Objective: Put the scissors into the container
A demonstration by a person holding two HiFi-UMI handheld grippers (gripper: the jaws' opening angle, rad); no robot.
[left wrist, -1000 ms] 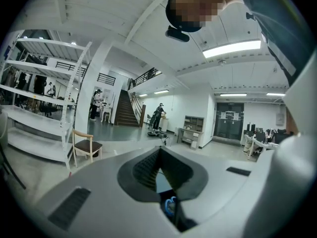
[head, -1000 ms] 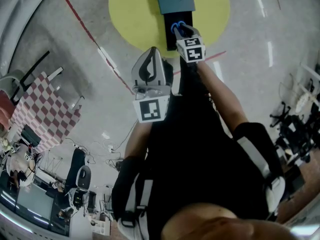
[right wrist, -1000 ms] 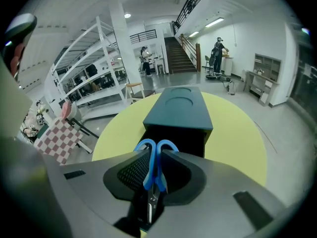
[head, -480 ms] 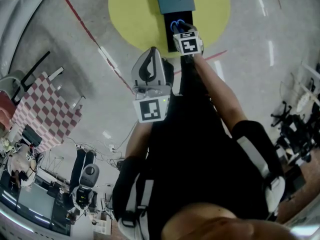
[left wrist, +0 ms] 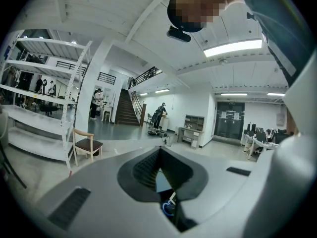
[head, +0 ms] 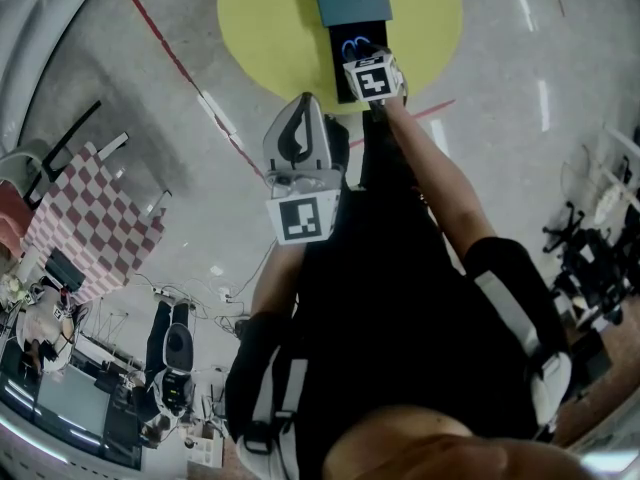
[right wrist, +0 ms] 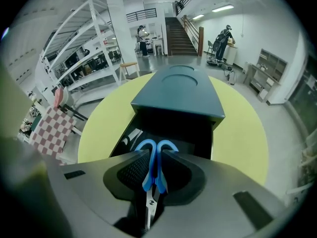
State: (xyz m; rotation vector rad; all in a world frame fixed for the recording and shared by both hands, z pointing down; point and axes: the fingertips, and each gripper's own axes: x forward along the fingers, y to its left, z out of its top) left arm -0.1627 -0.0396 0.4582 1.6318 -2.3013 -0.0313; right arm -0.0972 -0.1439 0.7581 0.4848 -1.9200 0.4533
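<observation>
A pair of blue-handled scissors (right wrist: 148, 150) is pinched in my right gripper (right wrist: 154, 171), handles forward and blades pointing back between the jaws. The gripper hangs over the open dark drawer (right wrist: 193, 133) of a teal cabinet (right wrist: 178, 95). In the head view the right gripper (head: 362, 56) is above that drawer (head: 340, 68), with the scissors' blue loops (head: 352, 46) showing just ahead of it. My left gripper (head: 303, 118) is held back near the person's body, jaws together and holding nothing. In its own view the left gripper (left wrist: 159, 172) points out across the hall.
The cabinet stands on a yellow floor circle (head: 270, 38). A red tape line (head: 170, 53) runs across the floor to the left. A red-and-white checkered thing (head: 90, 223) lies at the far left. Shelving (left wrist: 39, 103) and a wooden chair (left wrist: 86, 145) show in the left gripper view.
The right gripper has moved forward with the scissors, further over the open drawer. The left gripper has stayed where it was.
</observation>
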